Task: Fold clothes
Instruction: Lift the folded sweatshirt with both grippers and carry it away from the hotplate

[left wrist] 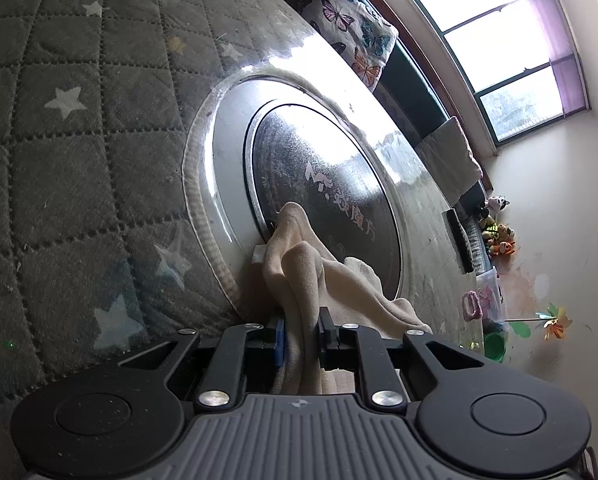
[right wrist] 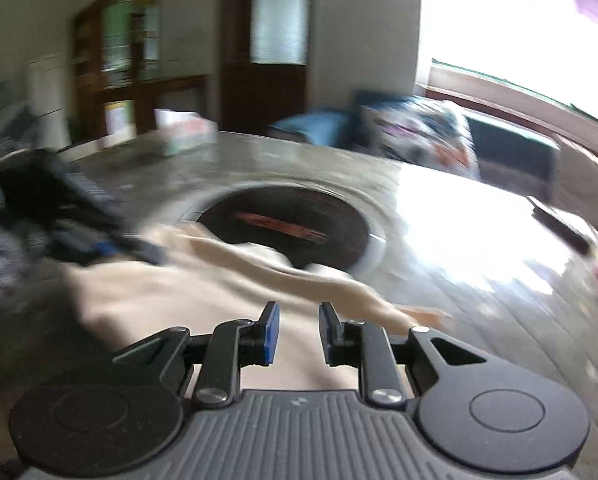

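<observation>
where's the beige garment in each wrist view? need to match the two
Left wrist: beige garment at lower centre, bunched upright and pinched in the left gripper, in front of the round dark plate.
Right wrist: garment spread across lower left to centre, blurred, under the right gripper, whose pads show a gap.
Shared landmark: the round dark plate set in the table.

Round table (left wrist: 427,216), dark centre disc (left wrist: 327,200); beige garment (left wrist: 299,276) lying across it.

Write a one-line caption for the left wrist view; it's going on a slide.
Left hand-held gripper pinching a bunched beige garment beside a round cooktop set in the table.
</observation>
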A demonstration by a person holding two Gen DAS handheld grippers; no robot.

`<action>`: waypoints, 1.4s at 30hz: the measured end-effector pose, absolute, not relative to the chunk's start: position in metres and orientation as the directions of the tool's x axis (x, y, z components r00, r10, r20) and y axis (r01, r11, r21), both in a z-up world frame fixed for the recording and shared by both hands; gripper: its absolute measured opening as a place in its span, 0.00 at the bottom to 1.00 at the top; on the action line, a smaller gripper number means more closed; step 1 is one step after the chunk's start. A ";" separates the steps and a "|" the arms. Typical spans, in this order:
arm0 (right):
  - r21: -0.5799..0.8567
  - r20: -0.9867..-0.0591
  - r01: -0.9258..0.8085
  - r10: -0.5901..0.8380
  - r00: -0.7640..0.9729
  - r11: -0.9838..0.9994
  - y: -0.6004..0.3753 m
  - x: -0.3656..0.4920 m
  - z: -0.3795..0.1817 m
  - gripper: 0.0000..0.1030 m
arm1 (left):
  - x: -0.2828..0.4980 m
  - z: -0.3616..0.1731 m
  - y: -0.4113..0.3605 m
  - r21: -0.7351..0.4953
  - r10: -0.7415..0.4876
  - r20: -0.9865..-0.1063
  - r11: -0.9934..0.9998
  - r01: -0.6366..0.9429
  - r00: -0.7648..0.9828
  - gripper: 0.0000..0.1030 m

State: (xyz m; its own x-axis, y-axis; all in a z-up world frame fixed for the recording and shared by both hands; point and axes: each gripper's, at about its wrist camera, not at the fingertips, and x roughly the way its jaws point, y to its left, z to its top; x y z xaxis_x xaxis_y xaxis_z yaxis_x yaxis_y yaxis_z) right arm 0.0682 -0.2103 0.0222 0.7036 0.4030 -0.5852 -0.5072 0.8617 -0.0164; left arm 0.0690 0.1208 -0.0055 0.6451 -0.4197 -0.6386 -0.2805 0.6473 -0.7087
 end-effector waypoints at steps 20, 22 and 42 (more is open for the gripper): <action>0.242 -0.600 -0.308 0.391 0.698 0.920 -0.275 0.109 -0.011 0.10 | 0.074 0.010 0.101 -0.643 -0.367 -0.661 0.726 -0.244 0.654 0.15; 0.250 -0.584 -0.309 0.398 0.708 0.917 -0.277 0.105 -0.007 0.09 | 0.076 0.018 0.095 -0.633 -0.362 -0.656 0.742 -0.221 0.663 0.15; 0.089 -0.483 -0.102 0.132 0.866 0.991 -0.389 0.095 0.056 0.08 | 0.163 0.056 -0.077 -0.590 -0.508 -0.615 0.804 0.075 0.602 0.13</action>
